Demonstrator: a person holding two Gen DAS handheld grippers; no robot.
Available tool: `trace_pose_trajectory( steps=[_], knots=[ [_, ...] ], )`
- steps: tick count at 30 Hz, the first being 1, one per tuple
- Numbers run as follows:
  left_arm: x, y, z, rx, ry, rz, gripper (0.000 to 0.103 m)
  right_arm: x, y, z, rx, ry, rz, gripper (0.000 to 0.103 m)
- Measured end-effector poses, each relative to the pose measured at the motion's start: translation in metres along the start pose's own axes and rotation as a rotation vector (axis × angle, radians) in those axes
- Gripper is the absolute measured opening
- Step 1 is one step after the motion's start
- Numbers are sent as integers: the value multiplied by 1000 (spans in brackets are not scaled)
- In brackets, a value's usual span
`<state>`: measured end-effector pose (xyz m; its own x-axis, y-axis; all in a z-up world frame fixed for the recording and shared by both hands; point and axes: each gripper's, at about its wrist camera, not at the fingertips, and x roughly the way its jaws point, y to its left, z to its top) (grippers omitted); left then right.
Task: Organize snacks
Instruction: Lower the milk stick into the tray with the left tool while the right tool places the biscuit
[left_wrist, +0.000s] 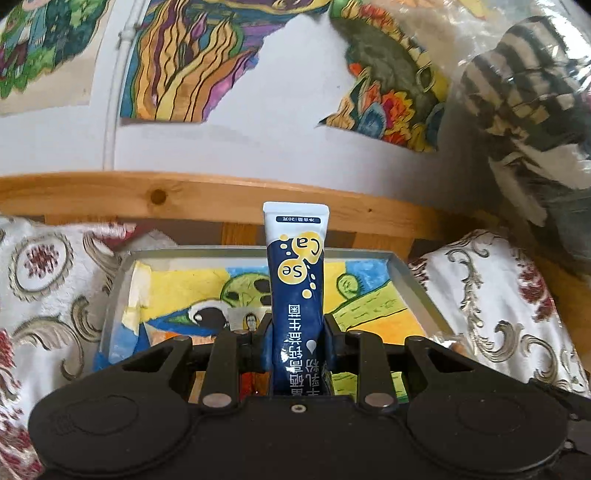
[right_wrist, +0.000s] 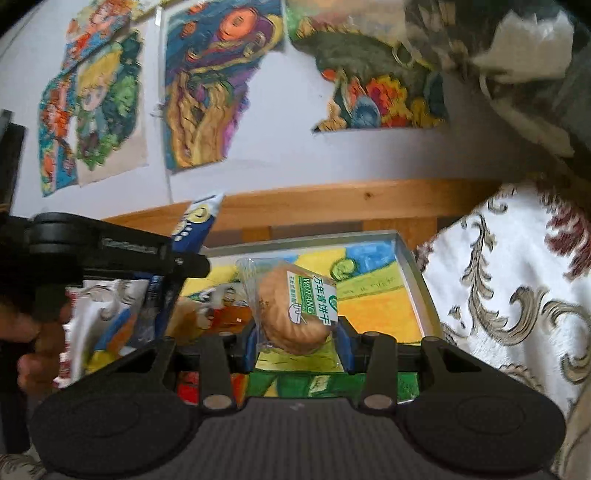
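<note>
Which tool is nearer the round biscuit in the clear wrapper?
Right. The right tool grips the round biscuit in the clear wrapper; the left tool, off to its left, grips a navy-blue sachet.

Patterned white cloth (left_wrist: 48, 295), shallow grey tray (left_wrist: 417, 280) resting on it

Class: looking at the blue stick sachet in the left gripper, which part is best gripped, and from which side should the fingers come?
Grip the blue sachet across its narrow width near the lower half, fingers closing from its two long edges, as the left gripper does. It is long, slim and upright, so a low pinch probably limits flopping.
</note>
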<state>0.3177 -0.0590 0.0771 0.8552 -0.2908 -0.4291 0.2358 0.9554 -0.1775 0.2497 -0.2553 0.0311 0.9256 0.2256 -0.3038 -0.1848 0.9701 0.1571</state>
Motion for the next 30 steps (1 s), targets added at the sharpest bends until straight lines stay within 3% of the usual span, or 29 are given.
trace_pose_trajectory(
  steps=[7, 15, 19, 21, 23, 25, 30],
  knots=[
    [27, 4, -10, 3, 44, 40, 28, 20, -7, -11, 66, 47, -13, 46],
    [46, -1, -24, 45, 83, 60, 28, 27, -5, -18, 32, 76, -35, 46],
    [52, -3, -28, 34, 107, 58, 30, 30, -3, -19, 18, 97, -46, 49],
    [51, -3, -29, 27, 106, 64, 32, 29, -1, -19, 5, 98, -54, 57],
    [49, -3, -28, 16, 100, 75, 41, 28, 1, -17, -7, 100, -61, 74],
    [45, -3, -27, 3, 95, 80, 54, 24, 2, -16, -15, 95, -71, 82],
    [23, -5, -19, -36, 58, 89, 77, 6, 3, -9, -30, 81, -95, 94]
  ],
)
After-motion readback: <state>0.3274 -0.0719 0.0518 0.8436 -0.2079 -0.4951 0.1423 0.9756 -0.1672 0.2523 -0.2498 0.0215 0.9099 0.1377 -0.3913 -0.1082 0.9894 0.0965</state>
